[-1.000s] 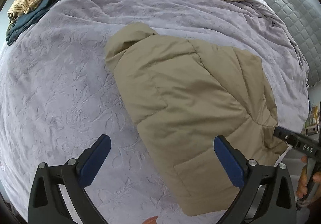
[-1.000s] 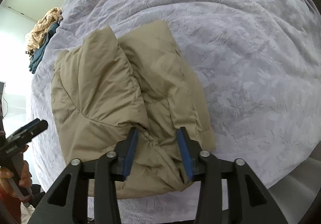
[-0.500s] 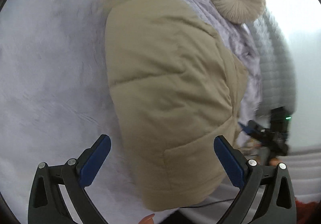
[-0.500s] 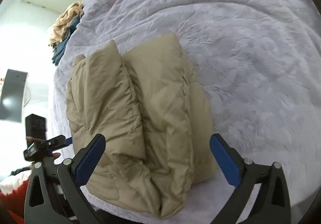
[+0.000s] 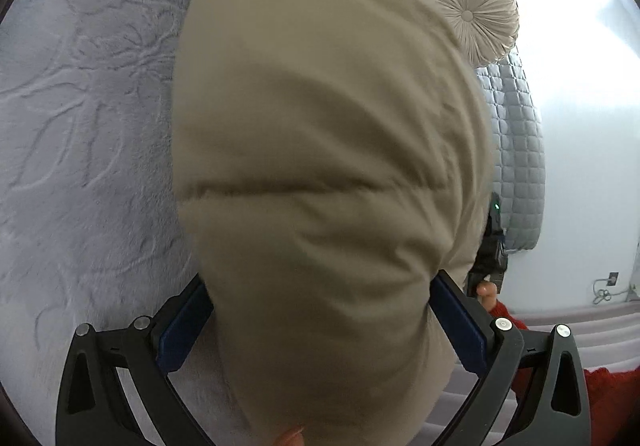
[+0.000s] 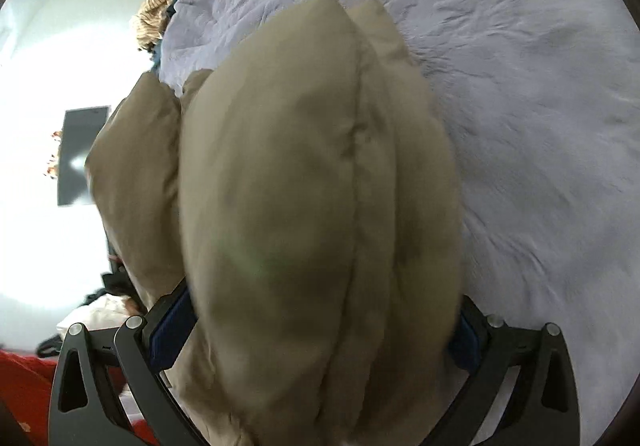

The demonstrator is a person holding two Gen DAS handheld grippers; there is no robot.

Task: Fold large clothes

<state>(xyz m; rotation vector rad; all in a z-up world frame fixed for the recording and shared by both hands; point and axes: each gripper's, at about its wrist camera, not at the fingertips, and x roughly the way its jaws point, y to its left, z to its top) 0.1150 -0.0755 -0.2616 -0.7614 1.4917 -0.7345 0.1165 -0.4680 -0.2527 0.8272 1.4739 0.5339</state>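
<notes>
Left gripper [image 5: 320,326] and right gripper [image 6: 320,330], both spread wide, angled downward

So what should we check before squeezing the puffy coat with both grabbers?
1. Coat sits between the left gripper fingers: ok.
2. Coat sits between the right gripper fingers: ok.
3. Both grippers open wide enough for the bulk: ok; the right one's jaws have just opened wide.
4. Pads already pressing the coat: cannot tell, fabric hides the pad faces.
5. Coat resting on the bedspread, not hanging off the edge: cannot tell, its near end is hidden.
6. Cushion clear of the coat: ok.
</notes>
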